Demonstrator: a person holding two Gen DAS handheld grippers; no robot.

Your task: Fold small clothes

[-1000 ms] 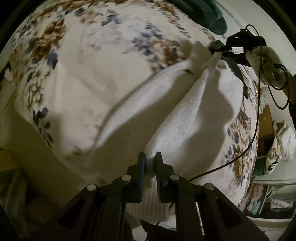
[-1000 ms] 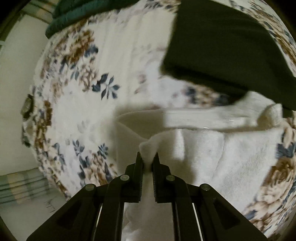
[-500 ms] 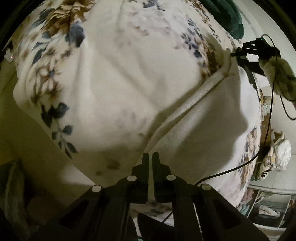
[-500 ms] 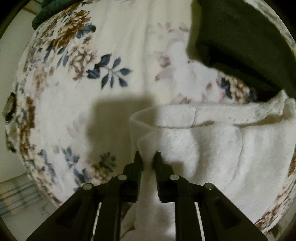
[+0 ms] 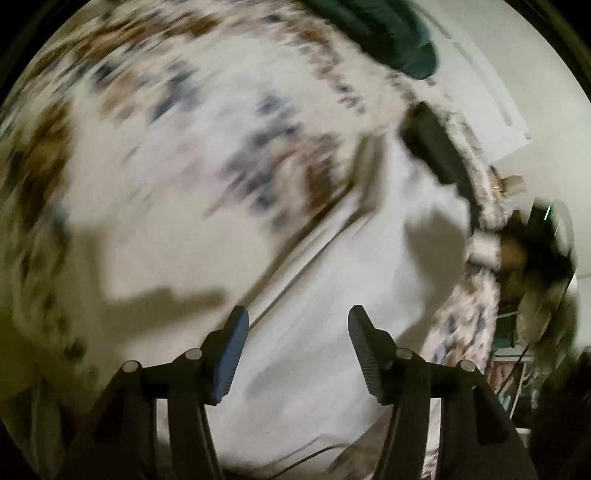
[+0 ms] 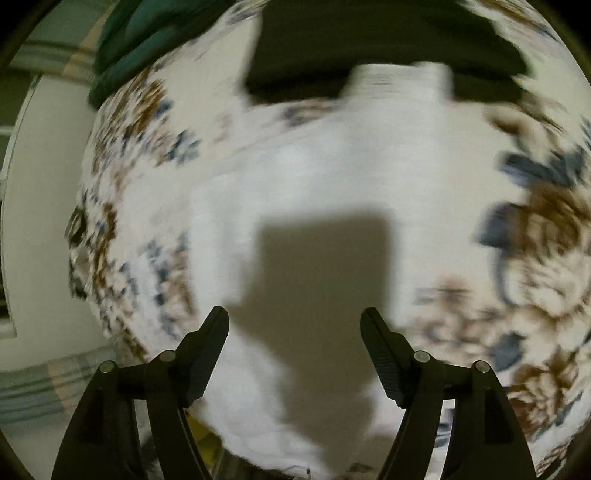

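Observation:
A small white garment (image 5: pixel 332 314) lies spread on the floral bedspread (image 5: pixel 166 166). Both views are motion-blurred. My left gripper (image 5: pixel 297 332) is open and empty, above the garment's near part. In the right wrist view the same white garment (image 6: pixel 314 173) lies flat under my right gripper (image 6: pixel 293 332), which is open and empty. The gripper's shadow falls on the cloth. A narrow part of the garment (image 6: pixel 399 85) reaches up onto a dark garment (image 6: pixel 369 37).
A dark green cloth (image 5: pixel 388 33) lies at the far edge of the bed, also in the right wrist view (image 6: pixel 133 40). A black garment (image 5: pixel 436 147) lies beyond the white one. Cluttered shelves (image 5: pixel 535 295) stand past the bed's right edge.
Both grippers have opened and let go of the white garment, which now lies flat on the bed. Both have pulled back and are moving fast.

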